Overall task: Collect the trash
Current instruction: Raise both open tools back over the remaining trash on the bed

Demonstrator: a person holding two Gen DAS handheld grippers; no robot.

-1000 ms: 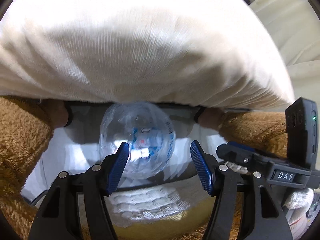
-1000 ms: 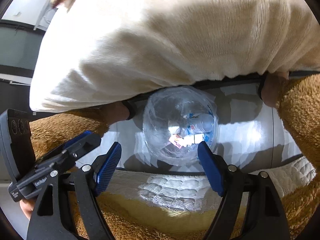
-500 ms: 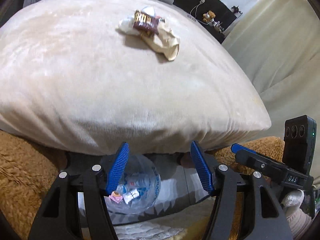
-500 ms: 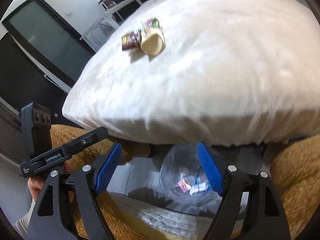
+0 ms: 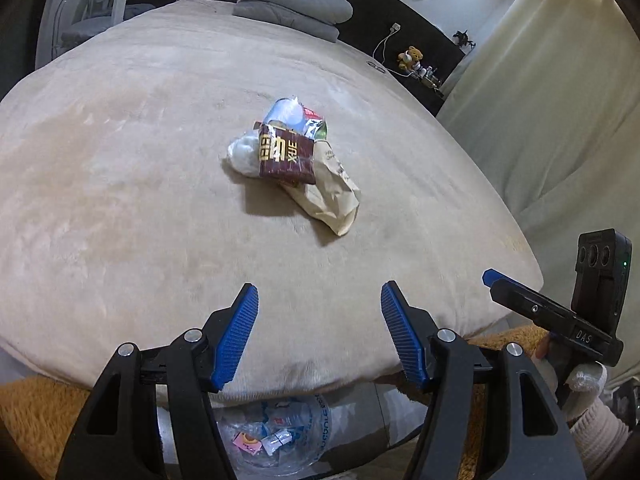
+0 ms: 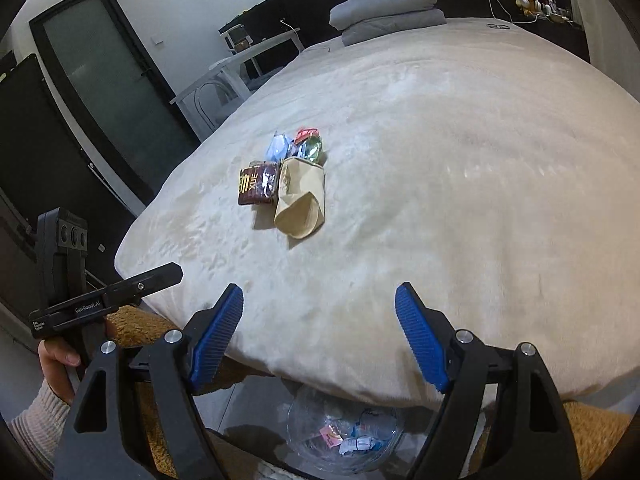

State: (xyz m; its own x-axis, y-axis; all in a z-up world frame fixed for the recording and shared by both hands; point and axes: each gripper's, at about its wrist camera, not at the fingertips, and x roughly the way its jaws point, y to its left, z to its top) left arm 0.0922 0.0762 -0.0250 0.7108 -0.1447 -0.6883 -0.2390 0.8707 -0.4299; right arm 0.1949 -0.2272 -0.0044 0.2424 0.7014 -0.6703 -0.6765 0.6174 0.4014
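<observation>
A small pile of trash lies on the beige bed cover [image 5: 120, 200]: a brown snack wrapper [image 5: 286, 156] [image 6: 258, 187], a tan paper bag [image 5: 334, 196] [image 6: 300, 198], a white crumpled piece [image 5: 242, 154], and blue, red and green wrappers [image 6: 298, 146] behind. A clear plastic bag [image 5: 276, 440] [image 6: 344, 436] holding several scraps sits on the floor at the bed's foot. My left gripper [image 5: 316, 336] and right gripper [image 6: 318, 336] are both open and empty, above the bed's near edge, well short of the pile.
Folded grey bedding [image 5: 292, 10] [image 6: 386, 6] lies at the bed's far end. A white chair [image 6: 224, 84] and dark door [image 6: 108, 88] stand left of the bed, curtains [image 5: 560, 100] on the right. Brown fluffy rug [image 6: 136, 324] lies on the floor.
Both grippers have risen from floor level by the clear bag to above the bed's edge, bringing the trash pile into view. Both stayed open.
</observation>
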